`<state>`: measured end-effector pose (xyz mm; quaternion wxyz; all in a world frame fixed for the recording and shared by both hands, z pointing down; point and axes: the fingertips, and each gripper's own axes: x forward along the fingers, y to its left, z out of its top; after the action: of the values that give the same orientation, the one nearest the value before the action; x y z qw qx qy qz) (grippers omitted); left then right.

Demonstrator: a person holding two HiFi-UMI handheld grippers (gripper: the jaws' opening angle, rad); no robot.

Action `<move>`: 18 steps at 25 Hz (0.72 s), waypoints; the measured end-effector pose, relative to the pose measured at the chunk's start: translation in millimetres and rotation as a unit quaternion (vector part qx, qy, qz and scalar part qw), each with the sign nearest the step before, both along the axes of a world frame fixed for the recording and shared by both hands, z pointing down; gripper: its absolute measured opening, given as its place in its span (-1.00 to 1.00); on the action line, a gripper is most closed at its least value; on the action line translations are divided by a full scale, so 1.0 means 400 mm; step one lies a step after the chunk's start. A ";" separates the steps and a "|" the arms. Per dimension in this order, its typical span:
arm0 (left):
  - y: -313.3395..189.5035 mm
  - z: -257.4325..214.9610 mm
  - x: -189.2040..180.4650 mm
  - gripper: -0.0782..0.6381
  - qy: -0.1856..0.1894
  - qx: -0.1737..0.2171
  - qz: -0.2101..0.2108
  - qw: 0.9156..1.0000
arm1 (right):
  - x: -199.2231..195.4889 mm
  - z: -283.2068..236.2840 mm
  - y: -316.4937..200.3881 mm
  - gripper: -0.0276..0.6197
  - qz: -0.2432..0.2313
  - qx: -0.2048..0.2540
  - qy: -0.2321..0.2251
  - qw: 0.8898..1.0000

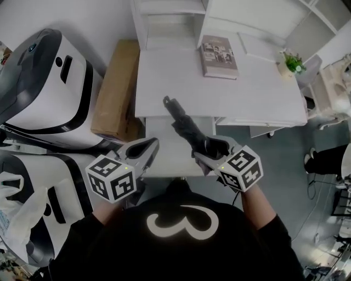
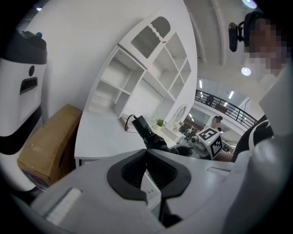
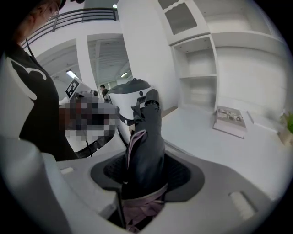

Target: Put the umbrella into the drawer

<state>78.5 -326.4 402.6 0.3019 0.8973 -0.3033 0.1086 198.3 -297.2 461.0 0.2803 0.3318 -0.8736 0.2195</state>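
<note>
A folded black umbrella (image 1: 184,123) slants up and to the left over the front edge of the white desk (image 1: 263,93), its strapped handle end farthest from me. My right gripper (image 1: 214,149) is shut on the umbrella's lower, bunched fabric end. In the right gripper view the umbrella (image 3: 146,141) fills the gap between the pads and stands out past them. My left gripper (image 1: 155,141) hangs a little to the left of it, shut and empty, its pads (image 2: 158,171) meeting at the tips. A pale pulled-out drawer (image 1: 164,159) shows below the desk edge, between the two grippers.
A book (image 1: 218,56) lies on the desk top and a small potted plant (image 1: 293,63) stands at its right end. White shelves (image 1: 170,16) rise at the back. A cardboard box (image 1: 116,90) leans left of the desk, beside large white machines (image 1: 49,82).
</note>
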 end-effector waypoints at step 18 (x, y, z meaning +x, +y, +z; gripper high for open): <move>-0.075 0.069 -0.147 -0.76 -0.008 -0.038 -0.097 0.995 | -0.067 0.289 -0.046 -0.22 -0.139 -0.121 0.097 0.978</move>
<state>19.7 -356.6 430.2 0.3429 0.8507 -0.3864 0.0972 171.4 -315.7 576.5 0.4295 0.1905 -0.8467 0.2496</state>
